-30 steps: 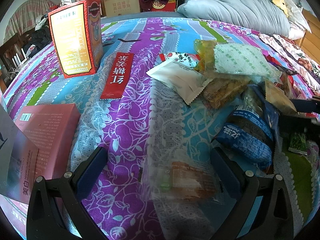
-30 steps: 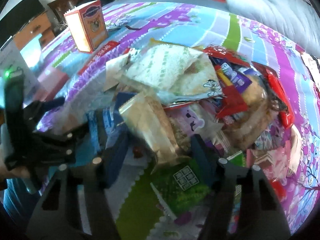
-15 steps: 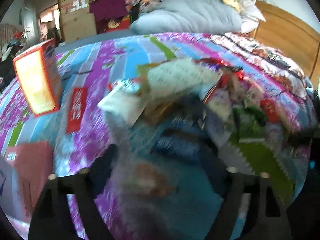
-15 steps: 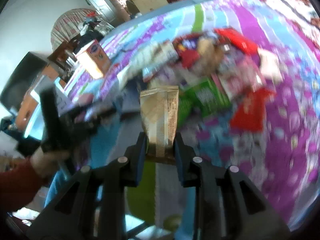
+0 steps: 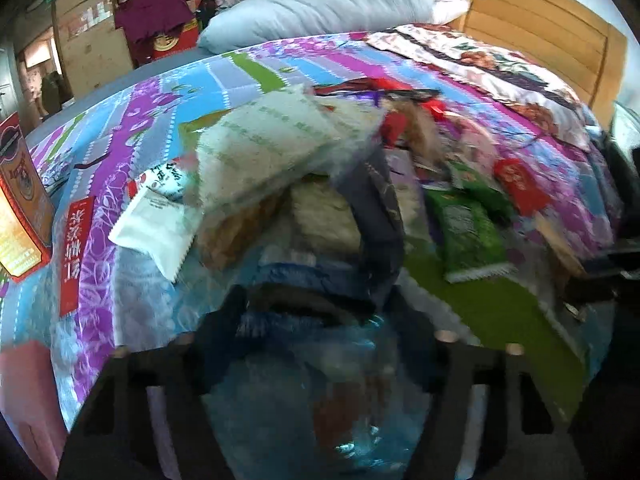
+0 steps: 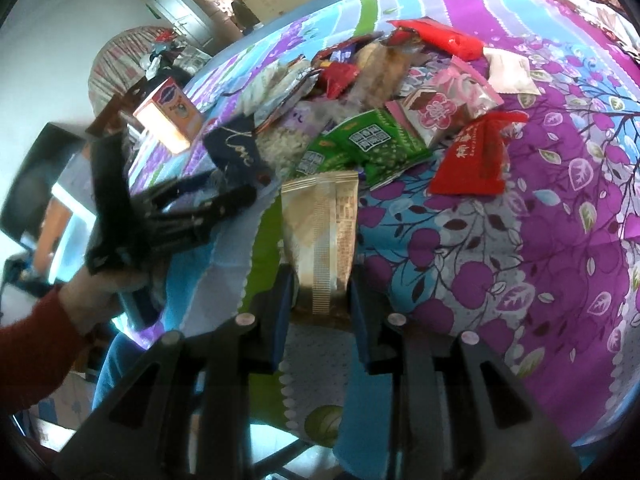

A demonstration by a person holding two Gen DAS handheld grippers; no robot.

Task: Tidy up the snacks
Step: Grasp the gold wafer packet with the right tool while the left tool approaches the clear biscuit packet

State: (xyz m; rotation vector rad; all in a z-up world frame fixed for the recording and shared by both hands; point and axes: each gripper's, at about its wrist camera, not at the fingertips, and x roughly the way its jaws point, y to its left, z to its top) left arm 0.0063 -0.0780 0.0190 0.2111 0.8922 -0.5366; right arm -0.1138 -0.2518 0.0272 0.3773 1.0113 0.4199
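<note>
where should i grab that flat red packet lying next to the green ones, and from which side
Grip the red packet by its narrow crimped top edge, coming from the open bedspread side on the right. It lies flat and clear there, while the green packets crowd its left.

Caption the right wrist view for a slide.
Right gripper holds a tan snack packet above the bedspread, snack pile behind.

A bed with wooden headboard, grey duvet, cardboard boxes behind.
</note>
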